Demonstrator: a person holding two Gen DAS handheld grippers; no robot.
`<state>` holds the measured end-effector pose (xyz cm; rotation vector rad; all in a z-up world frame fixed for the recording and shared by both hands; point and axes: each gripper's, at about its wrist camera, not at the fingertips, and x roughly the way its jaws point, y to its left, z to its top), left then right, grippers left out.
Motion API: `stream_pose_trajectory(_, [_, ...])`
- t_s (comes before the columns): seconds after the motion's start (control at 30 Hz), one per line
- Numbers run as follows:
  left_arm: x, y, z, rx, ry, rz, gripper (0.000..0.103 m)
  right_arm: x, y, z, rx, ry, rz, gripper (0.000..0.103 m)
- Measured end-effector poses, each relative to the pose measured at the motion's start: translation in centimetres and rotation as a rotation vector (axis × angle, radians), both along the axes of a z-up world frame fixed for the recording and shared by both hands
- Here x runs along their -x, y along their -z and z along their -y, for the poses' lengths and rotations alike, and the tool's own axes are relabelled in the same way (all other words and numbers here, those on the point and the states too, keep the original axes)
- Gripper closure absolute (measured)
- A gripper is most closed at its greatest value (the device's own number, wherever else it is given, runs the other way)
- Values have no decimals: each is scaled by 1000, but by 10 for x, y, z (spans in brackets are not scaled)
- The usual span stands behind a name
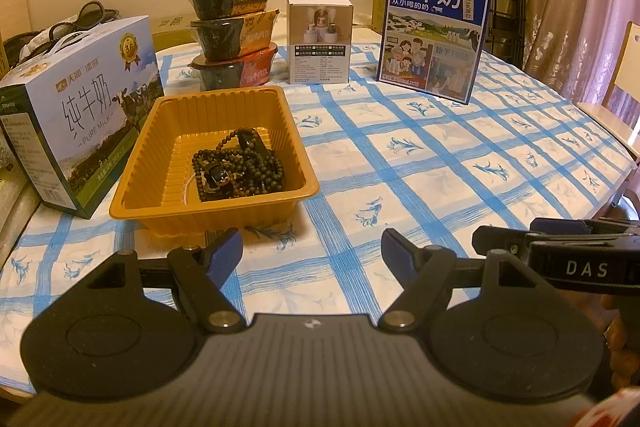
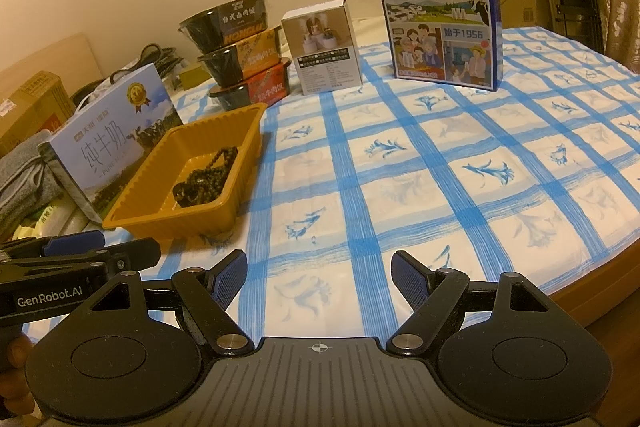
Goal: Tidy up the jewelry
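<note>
Here is the table [image 2: 460, 167], rounded at its right edge and covered by a white cloth with blue checks and small blue flower prints. On the left sits an orange plastic tray [image 1: 136, 183], ribbed inside, resting flat on the cloth. Just beside it, further left, stands a pale milk carton box [image 1: 76, 123] printed with cows. Behind the tray rises a stack of three black meal bowls [image 1: 234, 31], one on another. To their right stands a small white product box [image 1: 320, 41], upright. Further right, well apart from the tray, a blue milk box [image 1: 434, 33] stands upright at the back.
</note>
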<state>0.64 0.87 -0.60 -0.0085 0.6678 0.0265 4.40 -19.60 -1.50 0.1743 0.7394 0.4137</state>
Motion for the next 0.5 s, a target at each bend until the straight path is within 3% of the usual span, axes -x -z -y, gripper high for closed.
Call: stream_pose_trajectory(0.5, [-1,1,2,4,-7,-1,28,-1,4,1,3,4,-3,24])
